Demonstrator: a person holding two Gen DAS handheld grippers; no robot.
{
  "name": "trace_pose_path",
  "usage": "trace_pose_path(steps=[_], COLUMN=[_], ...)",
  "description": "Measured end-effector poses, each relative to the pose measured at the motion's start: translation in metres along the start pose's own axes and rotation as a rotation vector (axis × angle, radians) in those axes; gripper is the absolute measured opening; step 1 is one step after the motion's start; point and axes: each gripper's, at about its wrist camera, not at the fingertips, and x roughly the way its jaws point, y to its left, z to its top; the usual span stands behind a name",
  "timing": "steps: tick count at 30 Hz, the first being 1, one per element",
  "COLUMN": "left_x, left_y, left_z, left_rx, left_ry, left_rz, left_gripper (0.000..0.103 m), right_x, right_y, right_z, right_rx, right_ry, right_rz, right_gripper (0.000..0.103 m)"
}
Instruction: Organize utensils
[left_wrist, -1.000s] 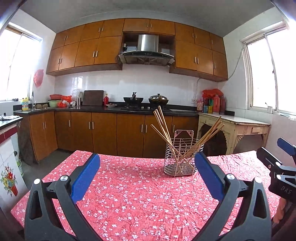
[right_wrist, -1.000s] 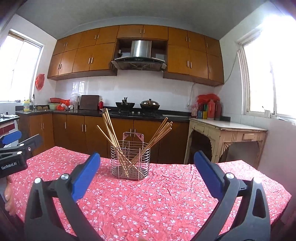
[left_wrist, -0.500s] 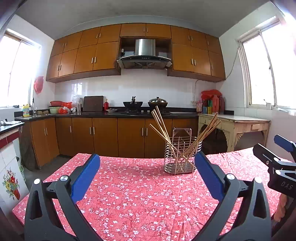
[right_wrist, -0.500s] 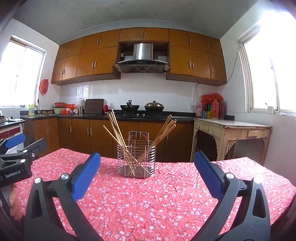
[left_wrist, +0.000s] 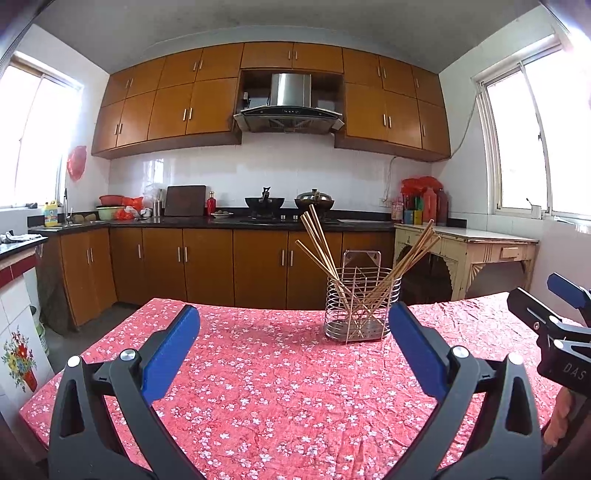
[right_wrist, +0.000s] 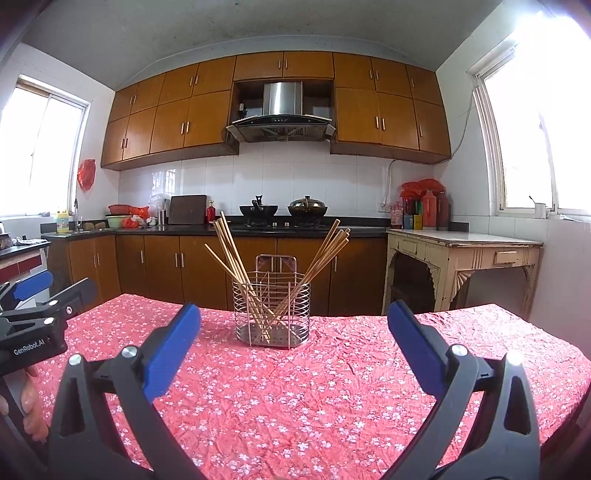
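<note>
Since second ago both my tongs lifted back: left gripper (left_wrist: 293, 338), right gripper (right_wrist: 293, 334) spread, empty; chopsticks (right_wrist: 236, 266) all in wire holder (right_wrist: 272, 314), looks finished.

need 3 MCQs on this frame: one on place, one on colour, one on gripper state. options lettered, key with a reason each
1. Where do the chopsticks stand?
A. in the wire holder
B. flat on the tablecloth
C. on the counter

2. What colour are the gripper pads?
A. red
B. blue
C. green

3. How are the left gripper and right gripper?
A. both shut
B. one shut on a chopstick
C. both open, empty

Key:
1 A: the sticks splay out of the basket on the tablecloth.
2 B: blue faces on black arms.
3 C: wide gaps between the fingers, nothing between.
</note>
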Motion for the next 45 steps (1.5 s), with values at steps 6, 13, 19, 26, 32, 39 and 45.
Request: trace_pose_path(steps=[6, 13, 19, 26, 32, 39, 45], left_x=[-0.0020, -0.0040, -0.0042, -0.0041, -0.0043, -0.0034, -0.0002], left_y=[-0.0018, -0.0023, -0.0026, -0.0036, -0.0038, -0.0045, -0.0056], left_z=[-0.0012, -0.0024, -0.0027, -0.0032, -0.0028, -0.0027, -0.0015], left_rx=[0.010, 0.017, 0.018, 0.018, 0.025, 0.026, 0.028], left_ry=[-0.008, -0.012, -0.010, -0.010, -0.012, -0.006, -0.001], left_rz=[0.000, 0.001, 0.004, 0.012, 0.010, 0.007, 0.006], left_gripper=[0.101, 0.101, 0.101, 0.101, 0.101, 0.101, 0.101], right_x=[-0.0002, -0.0005, -0.0007, 0.0008, 0.0018, 0.0032, 0.0048], right_y=[0.0001, 0.0013, 0.0014, -0.0001, -0.0015, -0.0021, -0.0036], right_z=[-0.0001, 0.0001, -0.0005, -0.0004, -0.0012, -0.0027, -0.0051], right_rx=[0.000, 0.001, 0.001, 0.008, 0.010, 0.015, 0.019], right_ry=[-0.002, -0.002, -0.002, 0.003, 0.004, 0.008, 0.013], right_rz=[0.002, 0.003, 0.002, 0.005, 0.005, 0.005, 0.007], right_gripper=[0.099, 0.099, 0.099, 0.099, 0.099, 0.099, 0.099])
